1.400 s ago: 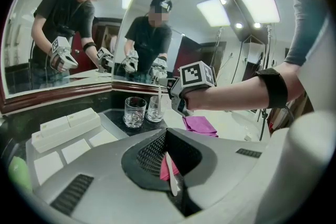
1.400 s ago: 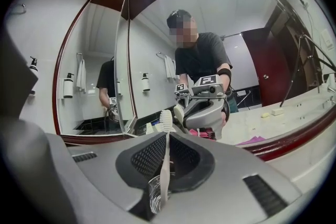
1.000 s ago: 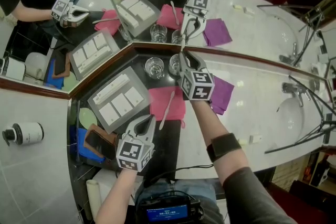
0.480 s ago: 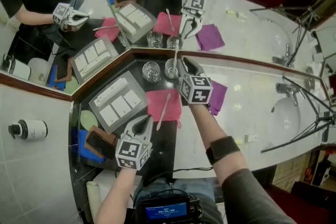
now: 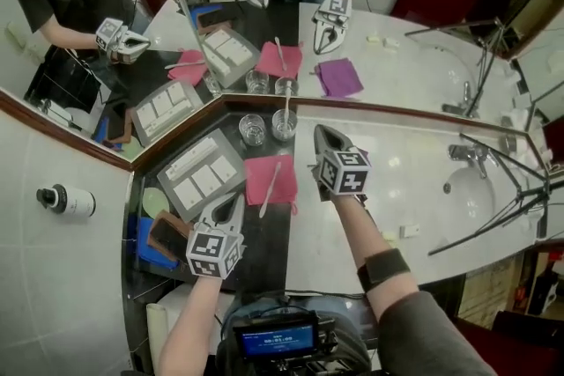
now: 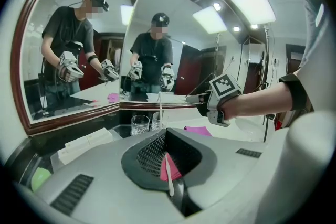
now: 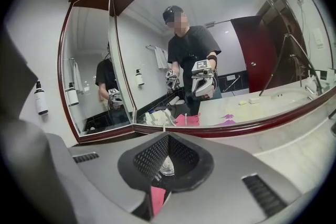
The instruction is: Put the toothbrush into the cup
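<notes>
Two clear glasses [image 5: 253, 129] [image 5: 284, 126] stand at the mirror's corner. A white toothbrush [image 5: 287, 105] stands upright in the right-hand glass [image 6: 157, 121]. A second toothbrush [image 5: 270, 188] lies on a pink cloth [image 5: 256, 174]. My right gripper [image 5: 320, 133] hovers to the right of the glasses, apart from them. Its jaws have just closed and are shut with nothing between them. Through its jaws the right gripper view shows a glass [image 7: 165, 164]. My left gripper [image 5: 236, 201] is shut and empty, near the cloth's left edge, with the lying toothbrush [image 6: 168, 171] beyond its jaws.
A grey tray [image 5: 174, 167] with white boxes sits left of the pink cloth. A phone [image 5: 165, 237] lies by the front-left edge. A purple cloth [image 6: 198, 130] lies under my right hand. A sink [image 5: 480, 189] and tap [image 5: 465, 152] are far right. Mirrors back the counter.
My right gripper has drawn back from the right-hand glass toward the right and its jaws have closed. The toothbrush stays upright in that glass. My left gripper has risen a little.
</notes>
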A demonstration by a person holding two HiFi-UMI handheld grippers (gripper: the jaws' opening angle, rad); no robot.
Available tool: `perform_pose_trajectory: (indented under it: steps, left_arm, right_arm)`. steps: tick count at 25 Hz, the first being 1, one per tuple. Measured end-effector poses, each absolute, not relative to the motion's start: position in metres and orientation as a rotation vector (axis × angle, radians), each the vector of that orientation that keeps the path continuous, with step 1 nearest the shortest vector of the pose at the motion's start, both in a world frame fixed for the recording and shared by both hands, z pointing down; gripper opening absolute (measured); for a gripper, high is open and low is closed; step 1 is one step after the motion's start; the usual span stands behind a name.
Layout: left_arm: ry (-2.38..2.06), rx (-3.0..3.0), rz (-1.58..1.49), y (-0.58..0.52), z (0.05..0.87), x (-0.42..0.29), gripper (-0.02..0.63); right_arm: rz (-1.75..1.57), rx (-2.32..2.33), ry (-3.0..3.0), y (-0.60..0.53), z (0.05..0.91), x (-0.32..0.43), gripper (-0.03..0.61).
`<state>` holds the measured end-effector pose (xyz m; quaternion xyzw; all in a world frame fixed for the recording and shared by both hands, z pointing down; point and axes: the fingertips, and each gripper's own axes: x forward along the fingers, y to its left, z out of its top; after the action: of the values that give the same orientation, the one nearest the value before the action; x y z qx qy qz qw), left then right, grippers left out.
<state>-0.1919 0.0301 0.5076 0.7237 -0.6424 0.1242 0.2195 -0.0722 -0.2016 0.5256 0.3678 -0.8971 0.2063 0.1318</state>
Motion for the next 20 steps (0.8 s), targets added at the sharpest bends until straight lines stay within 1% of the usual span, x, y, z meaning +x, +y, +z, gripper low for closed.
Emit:
perform_pose_trajectory:
  steps: [6, 12, 20]
  left_arm:
    - [-1.817, 1.994, 0.347, 0.041, 0.496, -0.193, 0.0]
    - [-1.856, 1.983, 0.336, 0.048, 0.484, -0.194, 0.0]
    - [-1.851, 1.953, 0.276, 0.057, 0.477, -0.195, 0.0]
  right_arm:
    - [0.65, 1.108, -2.574, -0.186, 0.515, -0.015, 0.008]
    - [0.676, 1.207, -2.527, -0.175, 0.506, 0.061, 0.008]
    - [0.771, 1.366, -2.443, -0.159, 0.516, 0.155, 0.008]
